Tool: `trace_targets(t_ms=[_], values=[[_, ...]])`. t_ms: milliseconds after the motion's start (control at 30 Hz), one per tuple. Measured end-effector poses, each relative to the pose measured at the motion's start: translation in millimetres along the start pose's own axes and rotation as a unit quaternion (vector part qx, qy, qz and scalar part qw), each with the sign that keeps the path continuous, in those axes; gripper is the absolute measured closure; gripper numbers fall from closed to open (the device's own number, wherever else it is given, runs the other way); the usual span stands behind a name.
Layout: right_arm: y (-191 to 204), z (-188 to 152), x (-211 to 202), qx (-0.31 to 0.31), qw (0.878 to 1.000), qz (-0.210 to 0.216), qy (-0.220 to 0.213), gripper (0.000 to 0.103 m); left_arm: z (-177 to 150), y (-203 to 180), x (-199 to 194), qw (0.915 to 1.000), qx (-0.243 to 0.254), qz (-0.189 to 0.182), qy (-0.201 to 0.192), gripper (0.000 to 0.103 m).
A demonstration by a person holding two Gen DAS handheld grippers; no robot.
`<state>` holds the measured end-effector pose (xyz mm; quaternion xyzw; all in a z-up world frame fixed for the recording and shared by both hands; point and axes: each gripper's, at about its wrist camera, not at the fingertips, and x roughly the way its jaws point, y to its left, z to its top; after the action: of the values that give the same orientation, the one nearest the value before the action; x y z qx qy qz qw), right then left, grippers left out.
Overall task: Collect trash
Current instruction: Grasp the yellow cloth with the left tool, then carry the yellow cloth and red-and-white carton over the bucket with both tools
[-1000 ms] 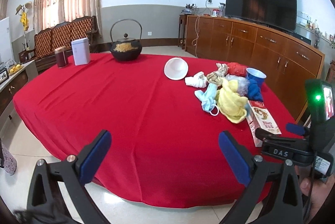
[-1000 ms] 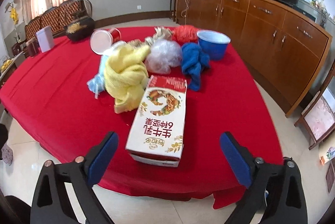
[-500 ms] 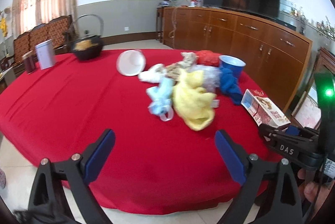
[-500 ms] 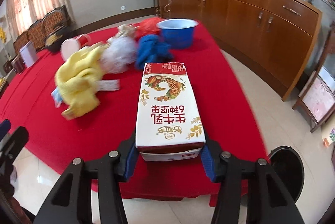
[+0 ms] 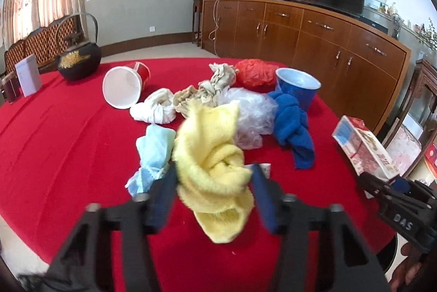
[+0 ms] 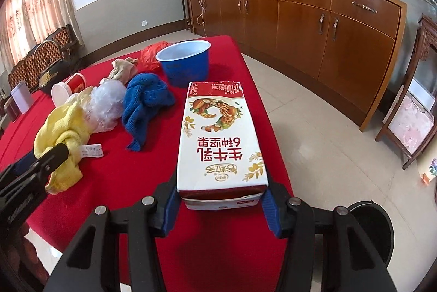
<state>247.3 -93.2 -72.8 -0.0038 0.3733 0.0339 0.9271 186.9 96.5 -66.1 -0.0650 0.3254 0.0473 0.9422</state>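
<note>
Right tongs (image 6: pixel 221 206) clamp the near end of the milk carton (image 6: pixel 221 139) at the red tabletop's (image 5: pixel 68 142) right edge; left tongs (image 5: pixel 214 192) pinch the yellow cloth (image 5: pixel 213 161) nearer the middle. Judged step: pickup; next, lift both toward the dark bin (image 6: pixel 374 226), cut off lower right. Whether either item is lifted is unclear.

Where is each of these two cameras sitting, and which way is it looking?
Left wrist: on the left gripper, facing along its fingers over the yellow cloth between them; the right gripper shows too.
Right wrist: on the right gripper, facing the milk carton it clamps.
Both show the red tablecloth, blue bowl and wooden sideboard.
</note>
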Motion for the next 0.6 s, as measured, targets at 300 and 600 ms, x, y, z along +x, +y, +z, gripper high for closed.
trace_targets(t_ms=[300, 600], values=[[-7, 1, -3, 0.007, 1.000, 0.005, -0.007, 0.049, -2, 1, -16, 0.9996, -0.006, -0.007, -0.025, 0.087], [-11, 0, -17, 0.007, 1.000, 0.000, -0.011, 0.049, -2, -1, -33, 0.9994, -0.004, -0.017, -0.031, 0.091]])
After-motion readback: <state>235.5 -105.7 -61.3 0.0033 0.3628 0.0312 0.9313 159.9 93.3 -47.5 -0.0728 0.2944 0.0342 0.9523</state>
